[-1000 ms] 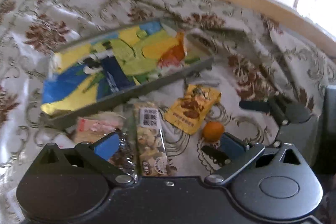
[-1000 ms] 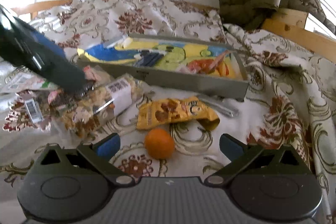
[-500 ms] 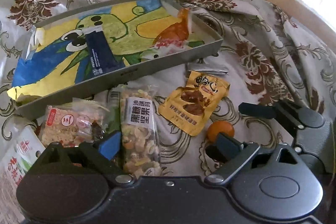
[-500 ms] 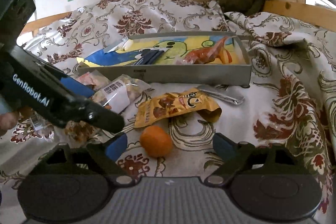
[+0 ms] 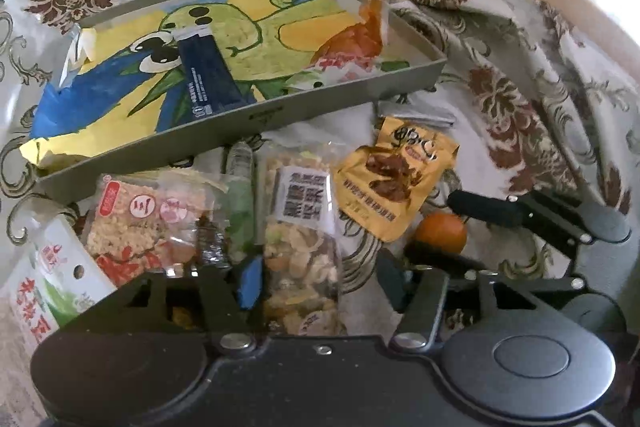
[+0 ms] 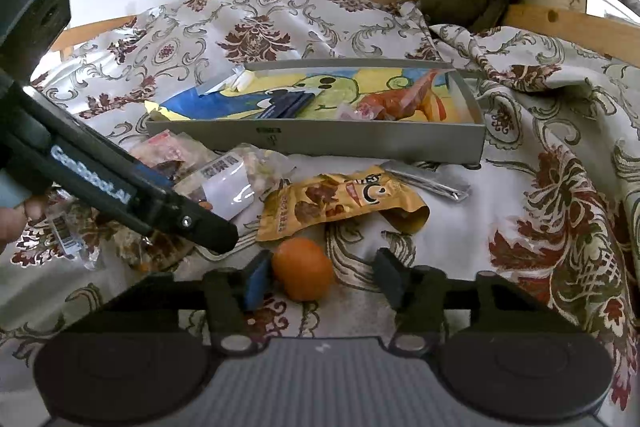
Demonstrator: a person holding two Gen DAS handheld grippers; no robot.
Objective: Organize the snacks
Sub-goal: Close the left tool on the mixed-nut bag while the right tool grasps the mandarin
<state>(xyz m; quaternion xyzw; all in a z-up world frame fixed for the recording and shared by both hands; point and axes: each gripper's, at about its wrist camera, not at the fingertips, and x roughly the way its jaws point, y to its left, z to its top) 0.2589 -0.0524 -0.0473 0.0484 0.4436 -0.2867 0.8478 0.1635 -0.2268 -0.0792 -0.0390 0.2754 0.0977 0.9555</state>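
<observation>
On bedspread, before tray (image 6: 320,143) | left gripper (image 5: 316,281) closing astride nut bag (image 5: 300,247), pads not yet pressing; right gripper (image 6: 320,277) closing around orange (image 6: 304,273), one pad touching | both likely bound for tray

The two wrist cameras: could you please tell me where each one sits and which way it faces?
Left wrist: on the left gripper, looking down at a clear nut packet; its closing jaws straddle it.
Right wrist: on the right gripper, angled at the orange between closing jaws; a hand shows.
Shared: tray, yellow packet, orange.
</observation>
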